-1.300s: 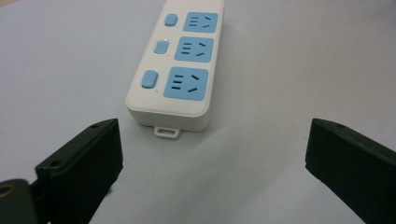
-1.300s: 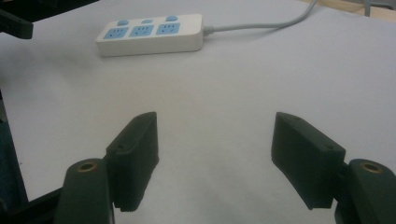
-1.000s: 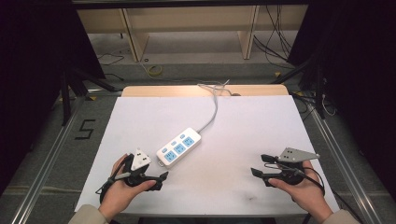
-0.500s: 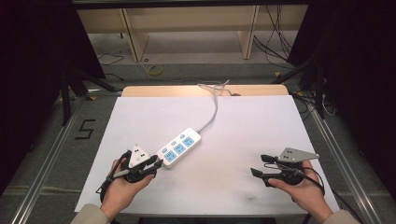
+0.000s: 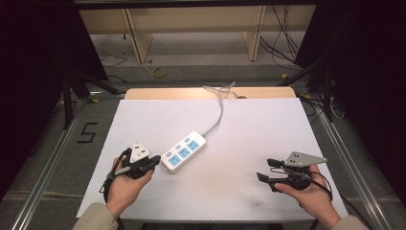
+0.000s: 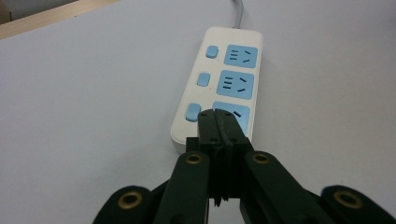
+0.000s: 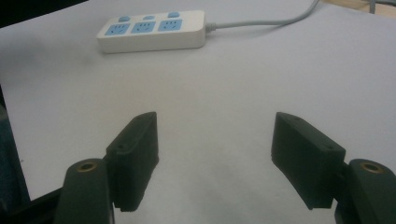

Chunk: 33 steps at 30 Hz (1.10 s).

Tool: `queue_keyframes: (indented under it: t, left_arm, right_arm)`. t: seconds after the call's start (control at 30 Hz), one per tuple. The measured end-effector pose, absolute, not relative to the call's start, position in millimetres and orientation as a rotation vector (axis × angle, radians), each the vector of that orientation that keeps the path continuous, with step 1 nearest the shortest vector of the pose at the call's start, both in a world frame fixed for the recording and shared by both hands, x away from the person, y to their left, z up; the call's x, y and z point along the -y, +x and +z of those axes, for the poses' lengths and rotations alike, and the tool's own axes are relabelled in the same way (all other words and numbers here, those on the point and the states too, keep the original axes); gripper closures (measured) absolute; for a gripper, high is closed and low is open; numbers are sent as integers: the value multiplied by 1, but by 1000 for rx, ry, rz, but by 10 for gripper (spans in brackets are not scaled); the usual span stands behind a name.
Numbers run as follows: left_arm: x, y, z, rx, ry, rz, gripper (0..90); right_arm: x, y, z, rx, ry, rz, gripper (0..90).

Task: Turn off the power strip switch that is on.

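Observation:
A white power strip (image 5: pixel 184 151) with three blue sockets and blue switches lies on the white table, its grey cable (image 5: pixel 218 109) running to the far edge. My left gripper (image 5: pixel 155 162) is shut with nothing in it, its tips just short of the strip's near end. In the left gripper view the closed jaws of my left gripper (image 6: pixel 219 116) overlap the nearest socket of the power strip (image 6: pixel 224 81). My right gripper (image 5: pixel 266 170) rests at the front right, open and empty. In the right gripper view the power strip (image 7: pixel 152 30) lies far ahead of my right gripper (image 7: pixel 215 140).
The white table sheet (image 5: pixel 249 129) has a wooden strip (image 5: pixel 158 92) along its far edge. Beyond it stand a wooden shelf frame (image 5: pixel 253 28) and loose cables (image 5: pixel 160 72) on the floor. A metal rail (image 5: pixel 48 163) runs along the table's left.
My left gripper has slid right and forward toward the power strip's near end. The right gripper has stayed in place.

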<state>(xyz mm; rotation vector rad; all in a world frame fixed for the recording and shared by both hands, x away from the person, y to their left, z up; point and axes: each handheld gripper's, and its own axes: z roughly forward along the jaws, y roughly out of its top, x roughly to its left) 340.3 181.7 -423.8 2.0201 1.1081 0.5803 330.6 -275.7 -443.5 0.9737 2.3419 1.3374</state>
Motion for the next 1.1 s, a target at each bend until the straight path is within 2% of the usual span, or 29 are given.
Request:
queue_keyframes:
  t: [1.1]
  left_arm:
    - [-167,368,-419,-1117,2060,571,899]
  right_arm:
    - [274,330,-444,-2346,966,1343,324]
